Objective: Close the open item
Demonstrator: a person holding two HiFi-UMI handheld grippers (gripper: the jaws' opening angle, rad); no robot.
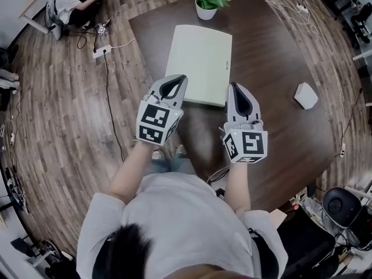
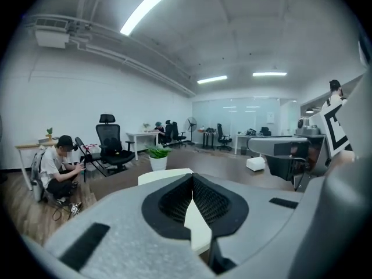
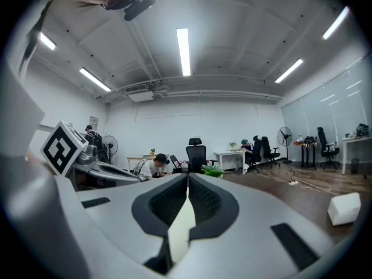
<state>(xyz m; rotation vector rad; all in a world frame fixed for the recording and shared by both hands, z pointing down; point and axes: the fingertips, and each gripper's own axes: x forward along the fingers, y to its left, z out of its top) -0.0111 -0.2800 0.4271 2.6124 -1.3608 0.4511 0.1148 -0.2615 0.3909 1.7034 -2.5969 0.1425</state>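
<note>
Seemingly flat already, the laptop (image 1: 200,60) lies mid-frame on the surface (image 1: 273,68), longer side running up-frame. It is just ahead of both claws, left claw (image 1: 176,79) and right claw (image 1: 236,87) - each clenched, empty, flanking its near edge.

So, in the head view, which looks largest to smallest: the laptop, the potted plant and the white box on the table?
1. laptop, clearly the largest
2. potted plant
3. white box, only a little smaller than the plant, so these two are less certain
</note>
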